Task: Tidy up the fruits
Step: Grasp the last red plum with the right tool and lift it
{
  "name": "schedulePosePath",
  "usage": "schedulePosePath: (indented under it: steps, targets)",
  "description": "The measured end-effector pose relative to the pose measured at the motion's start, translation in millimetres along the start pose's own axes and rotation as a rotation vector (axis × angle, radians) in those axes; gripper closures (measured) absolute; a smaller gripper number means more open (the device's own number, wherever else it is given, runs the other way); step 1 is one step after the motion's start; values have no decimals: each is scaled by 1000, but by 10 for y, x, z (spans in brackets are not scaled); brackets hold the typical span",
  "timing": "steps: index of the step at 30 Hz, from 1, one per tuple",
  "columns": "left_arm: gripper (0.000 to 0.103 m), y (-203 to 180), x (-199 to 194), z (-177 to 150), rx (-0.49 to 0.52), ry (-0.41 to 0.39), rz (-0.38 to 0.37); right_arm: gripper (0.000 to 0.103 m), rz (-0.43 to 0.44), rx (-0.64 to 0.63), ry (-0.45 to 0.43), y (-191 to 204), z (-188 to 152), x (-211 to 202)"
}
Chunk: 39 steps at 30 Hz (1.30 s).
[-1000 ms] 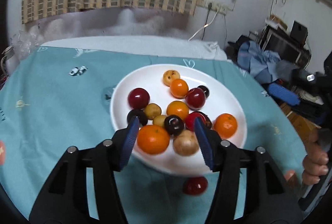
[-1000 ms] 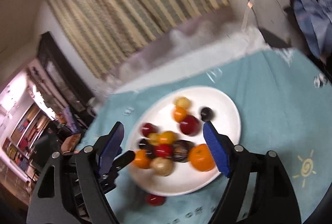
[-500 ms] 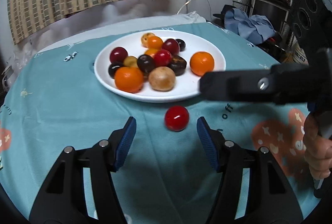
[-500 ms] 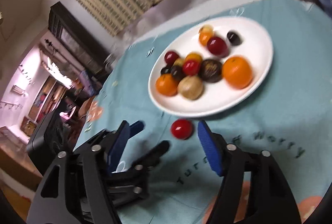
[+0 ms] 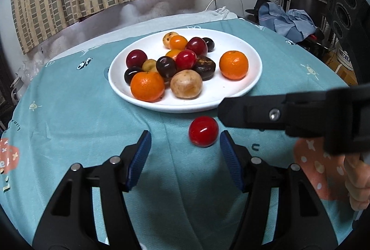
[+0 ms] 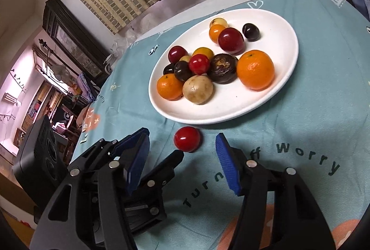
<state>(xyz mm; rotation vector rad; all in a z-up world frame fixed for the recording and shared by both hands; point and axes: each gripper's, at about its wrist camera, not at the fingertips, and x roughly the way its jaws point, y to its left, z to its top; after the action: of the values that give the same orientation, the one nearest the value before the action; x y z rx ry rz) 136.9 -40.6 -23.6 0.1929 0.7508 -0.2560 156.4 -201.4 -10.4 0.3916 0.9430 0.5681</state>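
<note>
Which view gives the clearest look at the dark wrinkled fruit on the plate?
The right wrist view: the dark wrinkled fruit faces the camera, top fully exposed. In the left wrist view it sits partly behind the tan fruit, seen side-on.

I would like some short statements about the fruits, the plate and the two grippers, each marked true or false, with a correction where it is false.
1. One red fruit lies on the tablecloth, outside the white plate. True.
2. The left gripper is closed on that red fruit. False: its jaws stand apart and have just been opening; the fruit lies just ahead of its tips, untouched.
3. Two large oranges, one and another, are on the plate. True.
4. The plate is empty. False: it holds many fruits, among them a tan round fruit.
5. The right gripper holds an orange. False: its jaws have just been closing, but nothing is between the pads; the red fruit lies just ahead.
</note>
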Motion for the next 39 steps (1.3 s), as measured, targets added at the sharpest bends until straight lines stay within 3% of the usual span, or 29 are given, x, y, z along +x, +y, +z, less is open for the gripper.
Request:
schedulePosePath:
  steps: [14, 26, 28, 32, 37, 39]
  targets:
    - [32, -9, 20, -6, 13, 9, 2, 42, -8, -5, 29, 28, -25, 114]
    - [32, 3, 131, 52, -7, 43, -52, 44, -50, 10, 73, 67, 35, 326]
    - [33, 11, 156, 67, -16, 50, -64, 48, -54, 15, 83, 57, 50, 360]
    - [41, 1, 213, 85, -19, 70, -93, 54, -64, 33, 90, 16, 80, 405]
    - [43, 14, 276, 133, -47, 81, -100, 58, -83, 40, 100, -1, 99, 462]
    - [49, 28, 318, 148, -59, 95, -97, 58, -90, 35, 103, 8, 95, 486]
